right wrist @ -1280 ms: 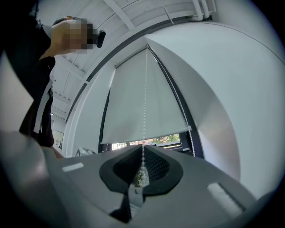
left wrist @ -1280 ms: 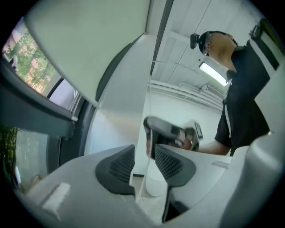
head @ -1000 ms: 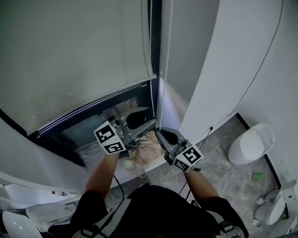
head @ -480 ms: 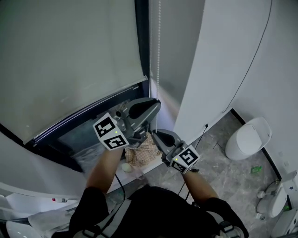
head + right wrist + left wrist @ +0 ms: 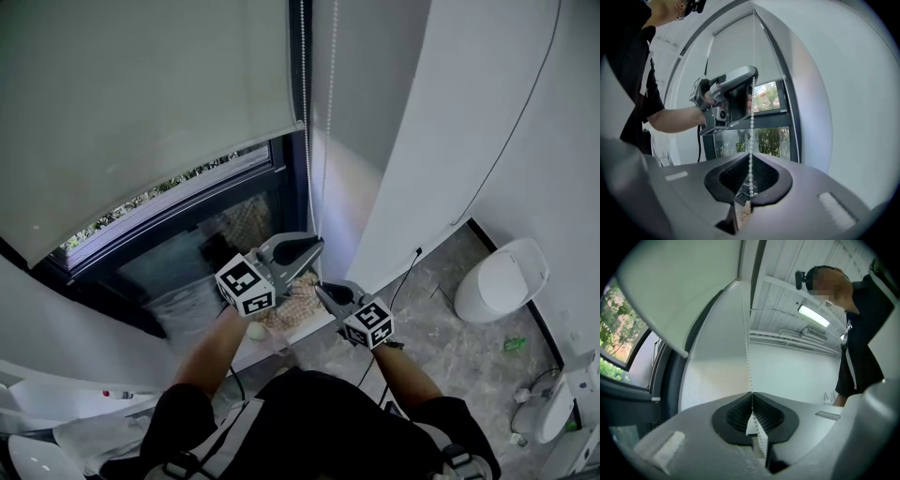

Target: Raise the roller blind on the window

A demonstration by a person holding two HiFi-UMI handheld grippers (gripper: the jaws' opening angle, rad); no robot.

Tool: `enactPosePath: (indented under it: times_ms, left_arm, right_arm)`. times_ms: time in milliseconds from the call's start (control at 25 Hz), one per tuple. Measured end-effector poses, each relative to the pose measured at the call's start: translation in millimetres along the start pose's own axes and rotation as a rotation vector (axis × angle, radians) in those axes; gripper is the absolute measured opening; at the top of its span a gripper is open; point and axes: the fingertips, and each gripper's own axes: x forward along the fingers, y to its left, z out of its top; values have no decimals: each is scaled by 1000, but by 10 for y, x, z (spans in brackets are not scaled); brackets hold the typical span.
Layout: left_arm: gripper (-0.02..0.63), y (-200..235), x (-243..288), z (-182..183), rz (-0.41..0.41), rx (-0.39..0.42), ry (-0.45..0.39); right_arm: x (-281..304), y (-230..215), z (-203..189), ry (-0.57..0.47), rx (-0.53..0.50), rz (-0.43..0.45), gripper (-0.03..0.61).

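Hand-over-hand pull: the left gripper [image 5: 312, 247] and, just below it, the right gripper [image 5: 325, 290] both clamped the bead chain [image 5: 306, 141], right of the part-raised roller blind [image 5: 141, 103]. The next move probably called for a higher regrip.

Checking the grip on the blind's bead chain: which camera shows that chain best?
The right gripper view: the bead chain runs bead by bead from the left gripper into the right gripper, shut on it. The left gripper view shows a thin strand pinched between its fingers; the head view, faint lines beside the blind.
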Motion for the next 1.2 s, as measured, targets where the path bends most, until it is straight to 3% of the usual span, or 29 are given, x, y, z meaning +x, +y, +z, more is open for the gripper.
enactPosePath:
  times_ms: [120,240,400,600,720,920,1200]
  left_arm:
    - [8,55,-50,15,29,-16,-24]
    - [8,76,-44,29,34,-8,-24]
    - [6,79,-98,-22,48,-45,-44]
    - [6,43,-118,-9,45,-29,-26]
    - [5,50,-132,-21,47,-16,-18]
    - [5,80,-188,-13,61,2,-6]
    - [5,120,-280,4,79,6,-2]
  right_arm:
    - [-37,19,117,-26,-2,18,23]
    - [-113,-20,499,-109,-20,29,103]
    - [-298,-88,1340,-297,-98,9,103]
    - [-343,-25,2337,-489,-97,82,109]
    - [-245,-5,2713,-535,-86,115,118]
    - [-183,41,3114,-576,-169,94,114]
    - [-78,86,3261,-564,-175,115,62]
